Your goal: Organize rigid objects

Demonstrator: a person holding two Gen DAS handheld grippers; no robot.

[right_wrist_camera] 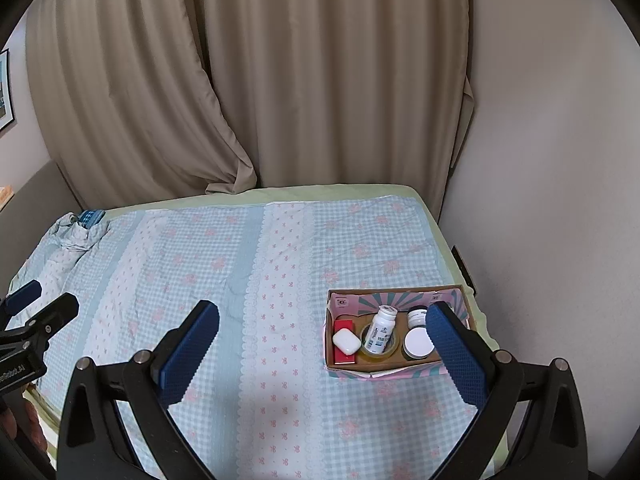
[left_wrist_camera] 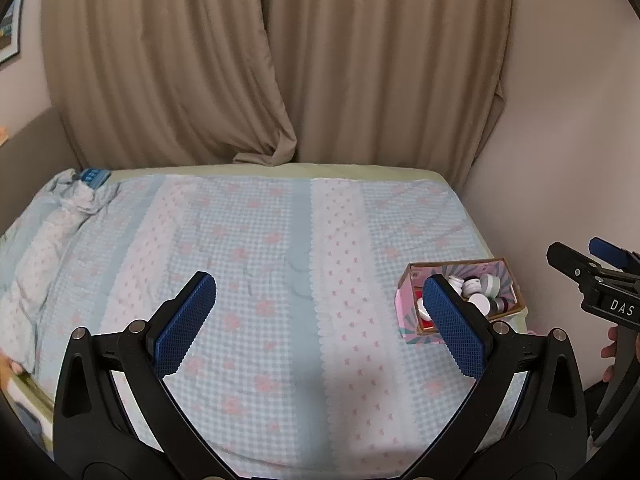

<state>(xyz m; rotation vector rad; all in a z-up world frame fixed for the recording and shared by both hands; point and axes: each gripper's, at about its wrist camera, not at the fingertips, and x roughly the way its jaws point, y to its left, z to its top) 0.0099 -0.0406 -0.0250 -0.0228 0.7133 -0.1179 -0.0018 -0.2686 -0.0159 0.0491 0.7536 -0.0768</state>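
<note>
A shallow cardboard box (right_wrist_camera: 400,294) with pink and teal printed sides sits on the bed near its right edge. Inside lie a white bottle (right_wrist_camera: 382,328) propped in a tape roll (right_wrist_camera: 370,352), a white earbud case (right_wrist_camera: 346,341) on a red flat item (right_wrist_camera: 344,325), and round white-lidded jars (right_wrist_camera: 418,341). My right gripper (right_wrist_camera: 322,344) hovers open above the bed, its right finger overlapping the box's right end. In the left wrist view the same box (left_wrist_camera: 412,320) shows behind the right finger of my open left gripper (left_wrist_camera: 320,312). Both grippers hold nothing.
The bed carries a blue-checked quilt (right_wrist_camera: 240,280) with pink flowers, bunched at the far left beside a blue packet (right_wrist_camera: 90,218). Beige curtains (right_wrist_camera: 280,80) hang behind. A plain wall (right_wrist_camera: 540,200) runs close along the right side. A hand (left_wrist_camera: 610,354) holds the other gripper's handle.
</note>
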